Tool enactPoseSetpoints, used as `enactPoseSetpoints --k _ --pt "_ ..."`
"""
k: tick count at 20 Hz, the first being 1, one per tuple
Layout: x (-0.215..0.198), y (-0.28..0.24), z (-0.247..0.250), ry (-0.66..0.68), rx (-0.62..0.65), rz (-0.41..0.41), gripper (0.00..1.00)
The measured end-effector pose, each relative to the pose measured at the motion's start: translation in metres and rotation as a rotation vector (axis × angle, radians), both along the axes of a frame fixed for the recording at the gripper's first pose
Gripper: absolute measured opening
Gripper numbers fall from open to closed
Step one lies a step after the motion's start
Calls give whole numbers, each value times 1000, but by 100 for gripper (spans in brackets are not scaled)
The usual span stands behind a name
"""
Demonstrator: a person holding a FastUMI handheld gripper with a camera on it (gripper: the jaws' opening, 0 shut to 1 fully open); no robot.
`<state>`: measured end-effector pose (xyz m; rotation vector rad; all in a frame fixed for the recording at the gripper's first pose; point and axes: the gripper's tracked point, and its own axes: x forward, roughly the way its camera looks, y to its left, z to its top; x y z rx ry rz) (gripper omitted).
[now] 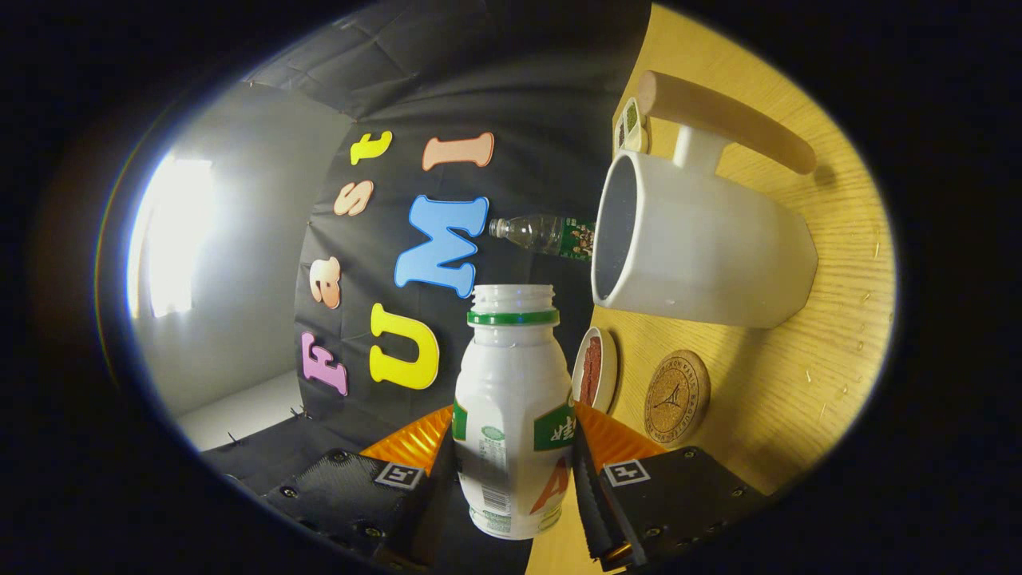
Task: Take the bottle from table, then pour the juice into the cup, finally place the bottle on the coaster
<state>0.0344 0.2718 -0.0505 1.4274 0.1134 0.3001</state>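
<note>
- Our jaws (pixel 511 471) pinch the white juice bottle (pixel 513 407), one finger pressed on each flank of its lower body, so the grip sits low and leaves the neck free for pouring
- The bottle has no cap on; its open mouth with the green ring below it points ahead of the fingers, and the whole view is rolled, which we judge means the bottle is being tipped toward the cup
- Just beyond the bottle, beside its shoulder, a small round dish (pixel 595 369) with something reddish in it rests on the counter (pixel 830 335)
- A clear plastic water bottle (pixel 543 234) stands further back, near the booth wall and behind the cup
- The white cup (pixel 703 247) with its wooden handle (pixel 722 120) sits on the counter well beyond the fingers; its dark opening faces the juice bottle's mouth, apart from it, so we judge pouring has not begun and the mouth must come closer over the rim
- The round cork coaster (pixel 677 397) lies near the cup's base, bare, kept free for setting the bottle down last
- A small object (pixel 631 125) sits past the cup's handle; we cannot tell what it is
</note>
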Motion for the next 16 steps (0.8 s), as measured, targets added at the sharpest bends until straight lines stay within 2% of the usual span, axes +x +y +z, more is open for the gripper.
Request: enactPoseSetpoints --k 9,13,16 --pt "7 1 -2 1 82 -2 67" --pt "11 0 0 34 161 8 67" --pt "14 0 -1 51 168 4 67"
